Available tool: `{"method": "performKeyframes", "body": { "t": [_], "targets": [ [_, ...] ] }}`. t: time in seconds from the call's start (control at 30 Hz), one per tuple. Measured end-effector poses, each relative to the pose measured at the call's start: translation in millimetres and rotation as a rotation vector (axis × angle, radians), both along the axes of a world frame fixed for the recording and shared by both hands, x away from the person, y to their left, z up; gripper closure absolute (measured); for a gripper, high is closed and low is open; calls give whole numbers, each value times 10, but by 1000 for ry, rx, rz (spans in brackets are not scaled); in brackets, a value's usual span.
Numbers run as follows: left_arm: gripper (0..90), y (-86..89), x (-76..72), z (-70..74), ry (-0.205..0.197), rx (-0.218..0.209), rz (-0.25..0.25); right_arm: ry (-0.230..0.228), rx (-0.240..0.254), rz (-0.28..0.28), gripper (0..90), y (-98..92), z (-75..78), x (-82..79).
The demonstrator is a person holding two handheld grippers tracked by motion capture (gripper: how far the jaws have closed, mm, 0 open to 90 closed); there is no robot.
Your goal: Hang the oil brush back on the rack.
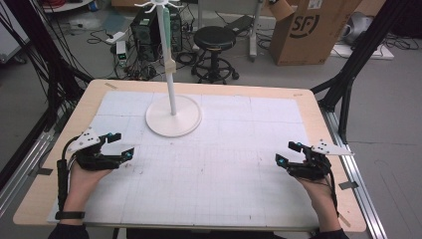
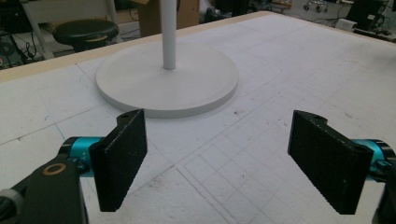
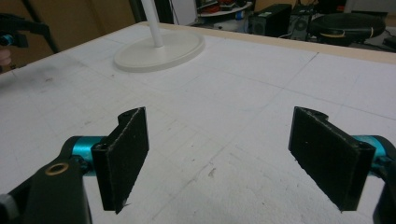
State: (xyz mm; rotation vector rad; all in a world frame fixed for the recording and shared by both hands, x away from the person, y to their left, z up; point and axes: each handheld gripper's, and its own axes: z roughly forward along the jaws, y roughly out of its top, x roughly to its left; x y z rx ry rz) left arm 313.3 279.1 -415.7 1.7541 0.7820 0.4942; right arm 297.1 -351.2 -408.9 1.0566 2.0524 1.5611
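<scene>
A white stand with a round base (image 1: pixel 173 116) and a tall thin pole (image 1: pixel 168 59) rises at the back middle of the gridded white mat (image 1: pixel 209 169). My left gripper (image 1: pixel 122 145) rests at the mat's left side, open and empty, its jaws pointing toward the stand's base (image 2: pixel 167 83). My right gripper (image 1: pixel 289 153) sits at the mat's right side, also open with nothing between its jaws. From the right gripper view the base (image 3: pixel 159 50) lies far off to the upper left. Both grippers (image 2: pixel 217 161) (image 3: pixel 219 161) hover just above bare mat.
The wooden table's edge (image 1: pixel 59 144) frames the mat. Beyond the table stand a black stool (image 1: pixel 214 40), a computer tower (image 1: pixel 147 27), a cardboard box (image 1: pixel 311 27) and cables on the floor. Black frame legs (image 1: pixel 348 84) rise at the right.
</scene>
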Motion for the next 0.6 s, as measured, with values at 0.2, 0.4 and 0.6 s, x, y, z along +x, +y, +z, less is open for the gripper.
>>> {"method": "performKeyframes", "body": {
  "t": [0.2, 0.4, 0.6],
  "targets": [
    [205, -6, -3, -1, 1, -3, -3, 4, -5, -3, 193, 1, -15, 4],
    [205, -8, -9, 4, 0, -5, -5, 7, -5, -8, 187, -10, -28, 12],
    [205, -12, -7, 3, 0, -5, -6, 8, -8, -11, 181, -9, -32, 20]
  ]
}}
